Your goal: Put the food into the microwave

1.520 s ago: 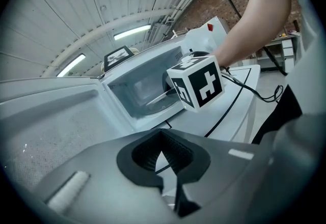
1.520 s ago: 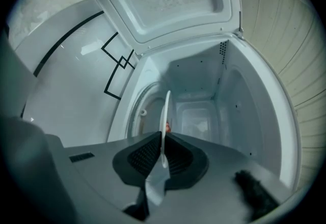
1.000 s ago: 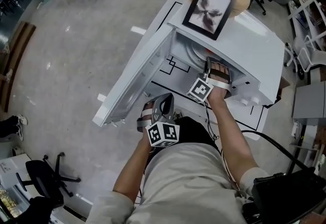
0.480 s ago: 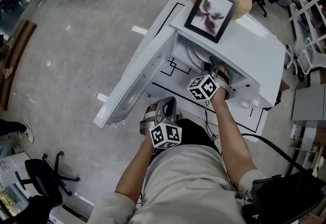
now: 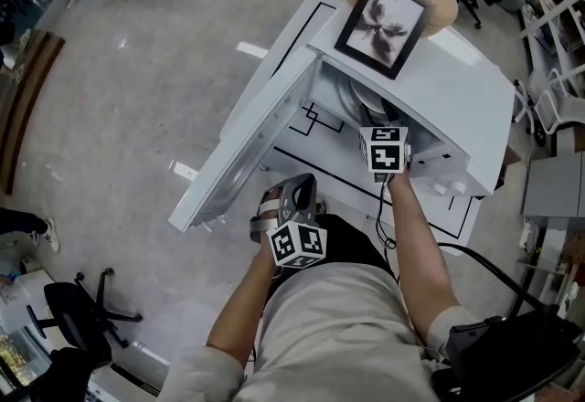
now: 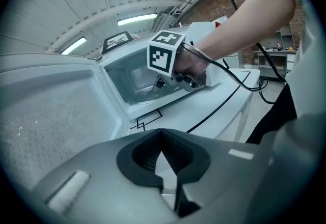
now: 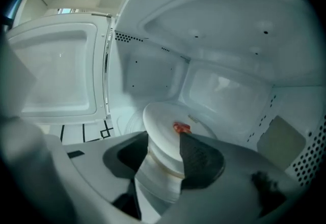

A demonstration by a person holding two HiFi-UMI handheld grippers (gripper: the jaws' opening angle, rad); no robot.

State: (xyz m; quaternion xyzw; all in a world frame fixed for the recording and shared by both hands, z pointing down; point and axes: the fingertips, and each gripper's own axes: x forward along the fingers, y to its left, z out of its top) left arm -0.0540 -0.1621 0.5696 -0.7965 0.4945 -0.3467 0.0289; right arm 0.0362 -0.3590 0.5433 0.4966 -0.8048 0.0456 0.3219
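Workshop floor all round, and a white table (image 5: 294,33) with the microwave (image 5: 439,103) near its right edge, door (image 5: 245,163) swung wide over the left edge, a picture frame (image 5: 382,10) on top. My right gripper (image 7: 160,159) was inside the cavity, and its jaws were opening around the rim of the white plate (image 7: 163,126), left pad already off it. The plate sat on the oven floor, a red bit of food (image 7: 181,127) on it. So I'd call this the release. My left gripper (image 5: 294,195) hung by the table's near edge, jaws together and empty. Next I'd need to back the right one straight out without nudging the plate, then shut the door.
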